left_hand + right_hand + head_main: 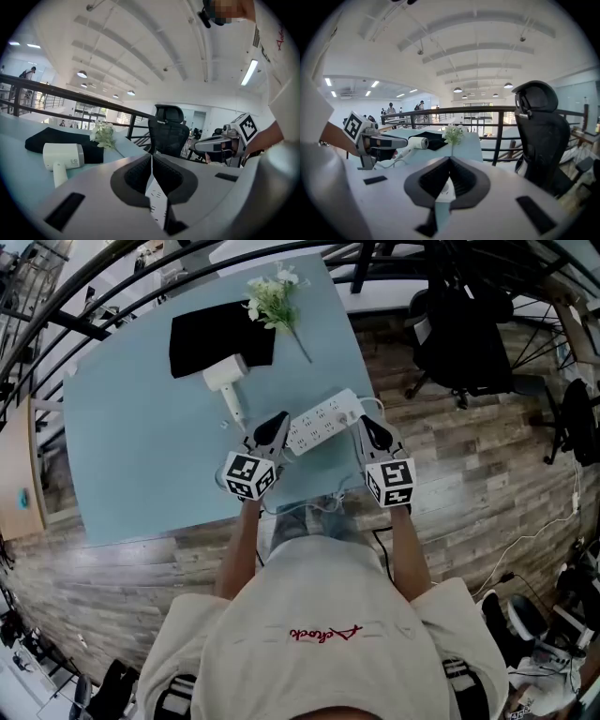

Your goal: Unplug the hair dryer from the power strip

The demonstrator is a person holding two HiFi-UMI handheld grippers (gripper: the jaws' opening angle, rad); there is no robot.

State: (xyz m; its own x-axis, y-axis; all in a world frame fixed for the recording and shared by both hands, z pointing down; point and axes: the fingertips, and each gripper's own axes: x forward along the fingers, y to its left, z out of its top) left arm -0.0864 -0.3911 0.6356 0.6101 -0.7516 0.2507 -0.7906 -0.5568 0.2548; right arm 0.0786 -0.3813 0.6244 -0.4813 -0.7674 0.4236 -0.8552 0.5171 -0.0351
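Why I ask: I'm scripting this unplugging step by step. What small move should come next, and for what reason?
Probably open the right claw, which is shut and empty by the right end of the power strip, so that it can steady the strip. The left claw is shut too, at the end nearer the hair dryer. I cannot make out the plug itself.

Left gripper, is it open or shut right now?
Shut: the left gripper has its jaw tips touching, with nothing held between them.

Both arms out front, jaws closed.
The left gripper (279, 418) and right gripper (367, 422) sit side by side, tilted slightly down, jaws pressed together; bare forearms (236, 554) extend behind them.
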